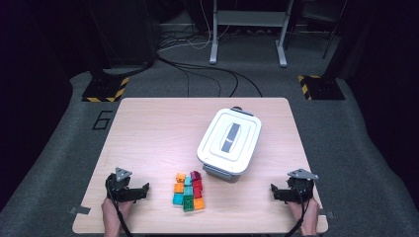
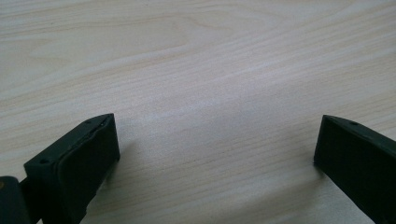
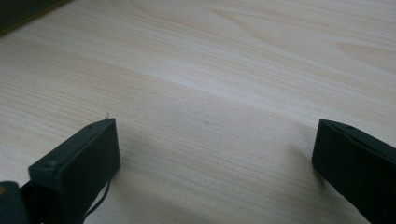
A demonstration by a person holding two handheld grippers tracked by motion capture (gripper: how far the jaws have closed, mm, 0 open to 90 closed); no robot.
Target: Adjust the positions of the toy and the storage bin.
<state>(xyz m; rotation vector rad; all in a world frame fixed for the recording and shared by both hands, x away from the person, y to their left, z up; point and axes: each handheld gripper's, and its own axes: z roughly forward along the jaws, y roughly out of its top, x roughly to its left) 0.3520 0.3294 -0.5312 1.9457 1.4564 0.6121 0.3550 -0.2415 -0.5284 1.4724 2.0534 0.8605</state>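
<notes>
- Between the two grippers, nearer the left one, a bunch of coloured blocks (image 1: 188,190) sits on the worktop (image 1: 148,138).
- Left gripper (image 1: 141,191): jaws released, wide apart, just bare wood between them.
- Right gripper (image 1: 276,191): same deal, gaping and holding nothing.
- Beyond the blocks, touching none: a white lidded box (image 1: 230,143).

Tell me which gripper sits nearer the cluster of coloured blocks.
Left. The left gripper rests open just left of the coloured blocks; the right gripper rests open near the table's right edge, farther away, beyond the white lidded box.
</notes>
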